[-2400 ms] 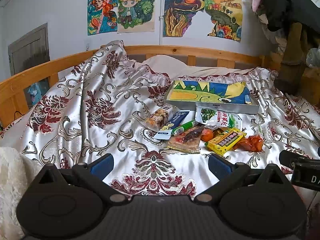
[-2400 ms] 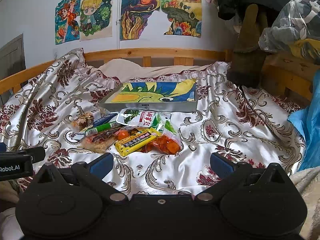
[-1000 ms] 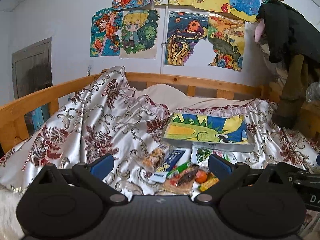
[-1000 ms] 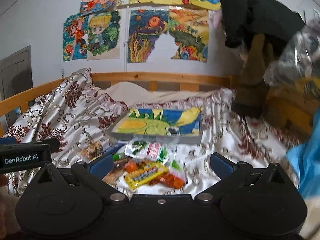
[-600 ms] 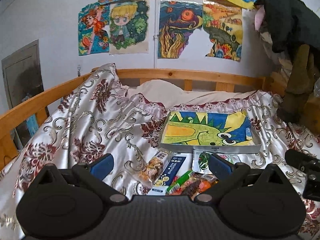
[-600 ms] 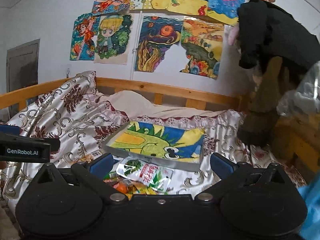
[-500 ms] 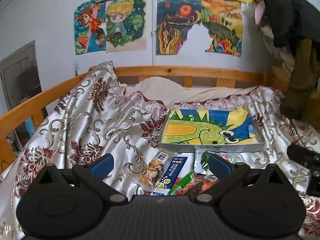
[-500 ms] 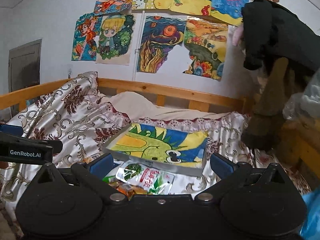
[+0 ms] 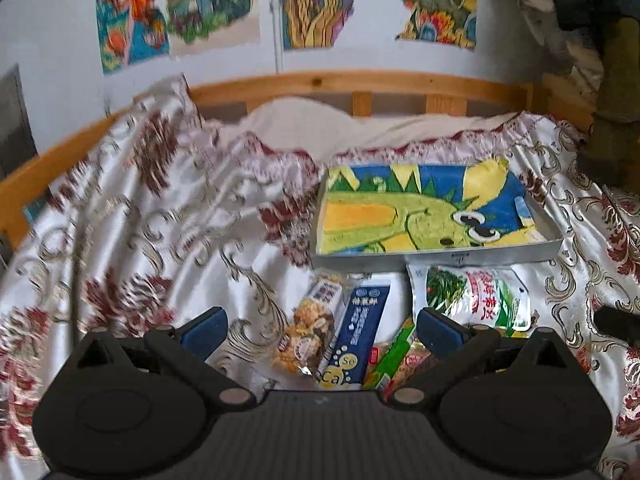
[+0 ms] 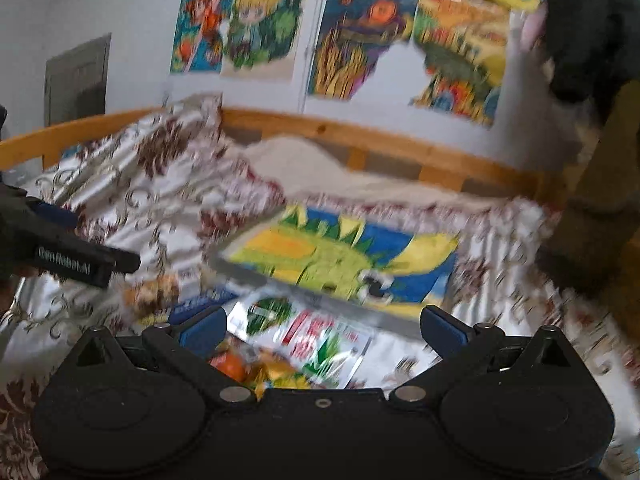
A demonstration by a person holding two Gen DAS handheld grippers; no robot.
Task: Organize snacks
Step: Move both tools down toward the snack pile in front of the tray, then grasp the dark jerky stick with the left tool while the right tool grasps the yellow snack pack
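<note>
Apparently both grippers, left (image 9: 322, 330) and right (image 10: 323, 330), hover level, jaws spread.

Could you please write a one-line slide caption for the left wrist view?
Open left tongs hover over snack packets beside a dinosaur-painted tray on a patterned bedspread.

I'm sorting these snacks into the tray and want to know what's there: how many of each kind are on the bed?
Tray: 1
White-green pouch: 1
Blue box: 1
Clear packet of brown snacks: 1
Green stick: 1
Total: 5 clearly seen; further packets are partly hidden.
</note>
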